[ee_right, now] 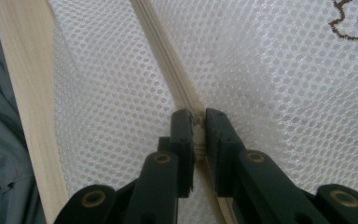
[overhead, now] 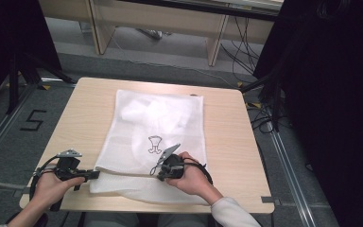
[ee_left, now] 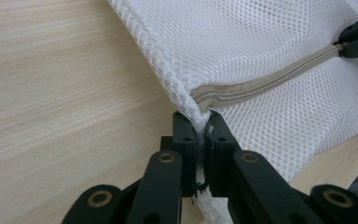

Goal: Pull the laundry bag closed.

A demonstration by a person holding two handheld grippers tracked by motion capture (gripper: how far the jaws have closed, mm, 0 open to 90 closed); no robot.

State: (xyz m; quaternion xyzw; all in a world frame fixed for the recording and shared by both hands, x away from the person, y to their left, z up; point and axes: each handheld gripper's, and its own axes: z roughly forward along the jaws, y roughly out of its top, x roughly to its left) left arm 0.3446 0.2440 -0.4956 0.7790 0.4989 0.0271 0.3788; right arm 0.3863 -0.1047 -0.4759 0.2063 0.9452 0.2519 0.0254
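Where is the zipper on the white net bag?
The pale beige zipper runs along the white mesh bag's near edge, between the left hand-held gripper and right hand-held gripper.

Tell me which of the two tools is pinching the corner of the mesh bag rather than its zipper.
The left tool, at the bag's near-left corner where the zipper ends. The right tool grips along the zipper line itself.

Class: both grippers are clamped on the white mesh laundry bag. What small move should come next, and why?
Probably the right gripper should slide along the beige zipper while the left gripper holds the corner of the white mesh laundry bag: the right gripper's jaws pinch the slider, and the left's anchor the zipper's end.
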